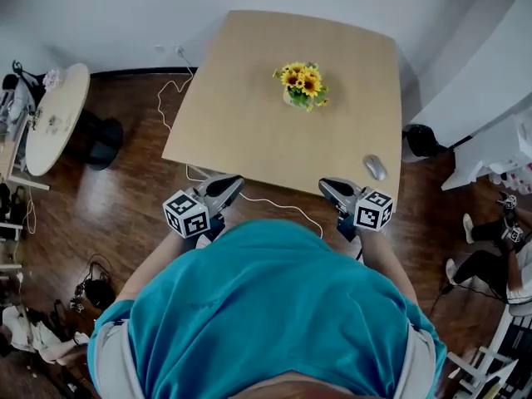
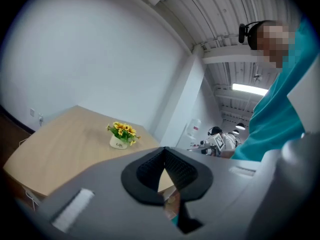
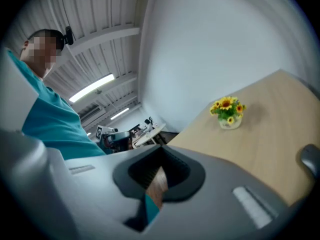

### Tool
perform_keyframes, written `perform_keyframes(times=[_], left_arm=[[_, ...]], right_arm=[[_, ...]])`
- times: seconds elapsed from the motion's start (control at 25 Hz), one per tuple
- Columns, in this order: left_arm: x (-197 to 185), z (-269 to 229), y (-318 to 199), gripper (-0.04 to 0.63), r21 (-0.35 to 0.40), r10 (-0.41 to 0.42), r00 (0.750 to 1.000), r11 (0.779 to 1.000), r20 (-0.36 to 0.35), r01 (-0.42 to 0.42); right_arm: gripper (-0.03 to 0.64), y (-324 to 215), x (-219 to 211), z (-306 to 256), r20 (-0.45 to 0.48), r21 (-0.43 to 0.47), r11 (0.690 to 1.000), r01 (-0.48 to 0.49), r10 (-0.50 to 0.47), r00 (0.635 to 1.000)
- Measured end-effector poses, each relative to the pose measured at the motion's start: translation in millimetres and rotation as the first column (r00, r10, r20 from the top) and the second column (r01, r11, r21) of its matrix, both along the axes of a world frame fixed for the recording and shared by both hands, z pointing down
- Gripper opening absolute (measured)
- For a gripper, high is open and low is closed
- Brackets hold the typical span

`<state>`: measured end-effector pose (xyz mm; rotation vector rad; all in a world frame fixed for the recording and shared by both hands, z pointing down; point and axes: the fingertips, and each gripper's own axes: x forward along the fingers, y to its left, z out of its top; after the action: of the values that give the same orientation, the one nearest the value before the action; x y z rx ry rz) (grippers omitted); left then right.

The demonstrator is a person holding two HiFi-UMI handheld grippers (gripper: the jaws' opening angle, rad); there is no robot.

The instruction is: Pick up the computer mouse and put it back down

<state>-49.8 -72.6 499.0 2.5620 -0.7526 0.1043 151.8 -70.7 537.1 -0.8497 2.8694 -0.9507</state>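
Note:
The grey computer mouse [image 1: 375, 167] lies near the front right corner of the light wooden table [image 1: 249, 123]; in the right gripper view the mouse [image 3: 311, 159] shows at the right edge. My right gripper [image 1: 327, 184] hovers at the table's front edge, left of the mouse and apart from it. Its jaws are shut with nothing between them [image 3: 159, 149]. At the front edge further left, my left gripper [image 1: 233, 181] is also shut and empty [image 2: 163, 151]. Both grippers point out over the tabletop.
A small pot of yellow flowers [image 1: 303, 84] stands mid-table, behind the mouse. A white cable [image 1: 274, 204] trails on the wooden floor under the front edge. A round white table [image 1: 54, 119] stands left, a dark bin [image 1: 422, 140] right, a seated person [image 1: 490, 260] far right.

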Motion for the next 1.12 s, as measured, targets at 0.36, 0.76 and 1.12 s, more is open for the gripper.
perform_keyframes(times=[0.36,0.76,1.12], left_arm=[[-124,19,-24,0.005,0.004,-0.077,0.996,0.997,-0.047,0.077],[-368,29,-102,0.005,-0.048,0.065,0.998,0.997,-0.011,-0.065],[-370,19,-125,0.005,-0.036,0.115,0.993,0.993,-0.037,-0.116]], right_arm=[[0.0,-25,-109,15,-0.061,-0.03,0.998,0.052,-0.054,0.997],[0.002,-74,-310,20,-0.121,-0.074,0.987,-0.141,0.132,0.984],[0.002,-84,-333,15,-0.066,-0.078,0.977,-0.2,0.195,0.979]])
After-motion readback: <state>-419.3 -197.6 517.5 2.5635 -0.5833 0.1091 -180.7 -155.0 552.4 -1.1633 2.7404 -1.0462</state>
